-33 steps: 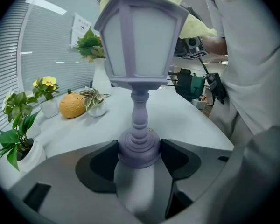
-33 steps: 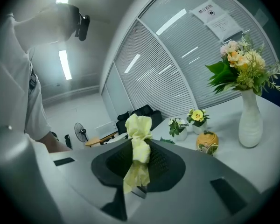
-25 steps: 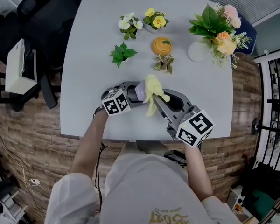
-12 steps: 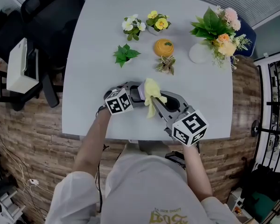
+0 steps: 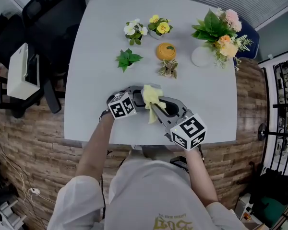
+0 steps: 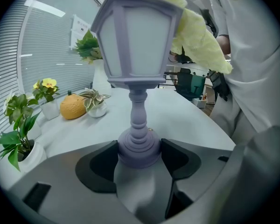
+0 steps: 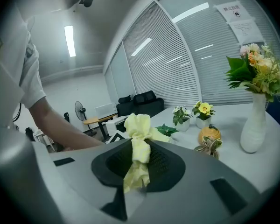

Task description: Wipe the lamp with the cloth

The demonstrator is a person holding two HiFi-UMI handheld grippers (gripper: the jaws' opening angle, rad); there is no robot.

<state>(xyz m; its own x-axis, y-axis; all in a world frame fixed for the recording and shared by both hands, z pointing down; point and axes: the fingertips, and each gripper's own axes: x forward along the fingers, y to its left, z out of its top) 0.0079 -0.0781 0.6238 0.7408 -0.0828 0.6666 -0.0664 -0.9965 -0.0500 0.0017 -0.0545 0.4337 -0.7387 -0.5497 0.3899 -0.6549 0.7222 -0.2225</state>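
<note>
One lavender lamp (image 6: 139,55), lantern-headed on a turned stem, sits near the 6 o'clock edge of the surface (image 5: 93,56), directly ahead of the person. It looks lifted rather than standing, though I can't settle that. The left gripper (image 6: 139,154) has its jaws clenched on the lamp's round foot, one pad on each side. A yellow cloth (image 6: 201,37) lies over the lantern's cap and hangs down its 3 o'clock flank in the left gripper view. The right gripper (image 7: 140,158) jaws are pinched tight on a bunched tail of that cloth, with a loose wad above the tips.

Change over the last second, head view: the right gripper has closed in on the left from about 4 o'clock. The cloth now sits nearer the left gripper's marker cube. Lamp and left gripper barely shift.

Reading: a wiping pass across the cap is under way. The panes and stem show no cloth on them, so most of the job likely remains.

Beyond, at 12 o'clock, are a green potted plant (image 5: 126,59) and an orange pot (image 5: 166,51). A flower vase (image 5: 201,55) stands at 2 o'clock. All are well apart from the lamp.
</note>
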